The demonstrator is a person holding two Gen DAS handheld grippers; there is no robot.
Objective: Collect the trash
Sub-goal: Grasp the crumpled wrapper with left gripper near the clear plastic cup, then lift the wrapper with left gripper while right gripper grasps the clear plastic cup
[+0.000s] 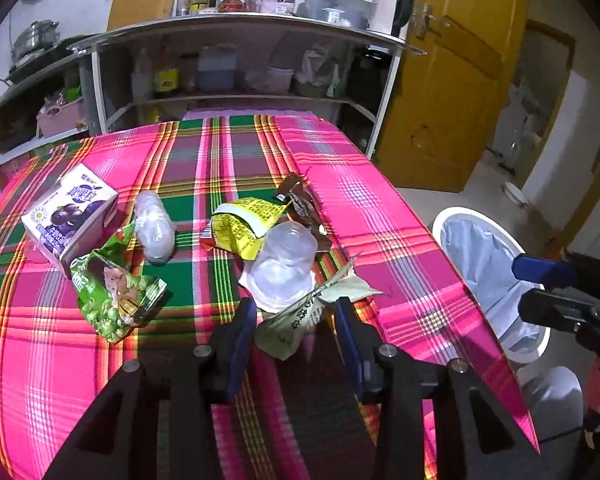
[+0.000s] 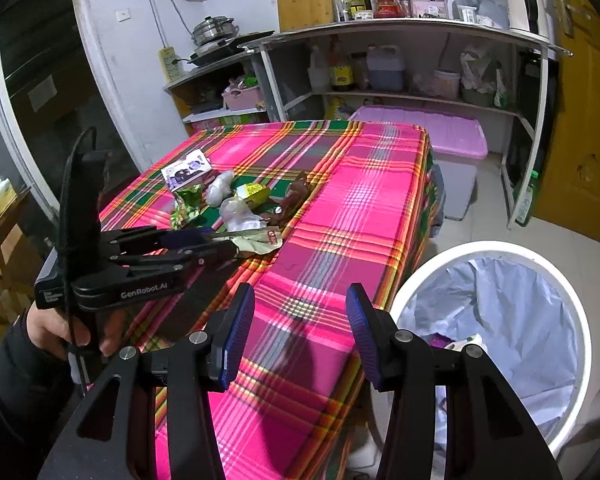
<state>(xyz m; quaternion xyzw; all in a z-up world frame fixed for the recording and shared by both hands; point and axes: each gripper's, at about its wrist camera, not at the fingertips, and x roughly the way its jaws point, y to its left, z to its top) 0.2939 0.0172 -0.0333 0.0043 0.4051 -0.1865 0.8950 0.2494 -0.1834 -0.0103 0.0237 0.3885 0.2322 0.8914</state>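
While the left gripper (image 1: 296,320) straddles a pale green wrapper (image 1: 300,316) on the plaid table (image 1: 400,216), its jaws seem unclosed; it should pinch firmly before lifting. From the right view, the right gripper (image 2: 300,324) hangs open, empty, beside the bin (image 2: 580,320).

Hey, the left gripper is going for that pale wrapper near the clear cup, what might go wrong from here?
1. The left gripper straddles the pale green wrapper, whose far end lies against the clear plastic cup; closing or lifting may drag the cup along.
2. The wrapper is thin and crumpled, so the pads may catch only an edge and drop it.
3. The trash bin stands off the table's edge by the open right gripper; a loose carry could spill on the floor.
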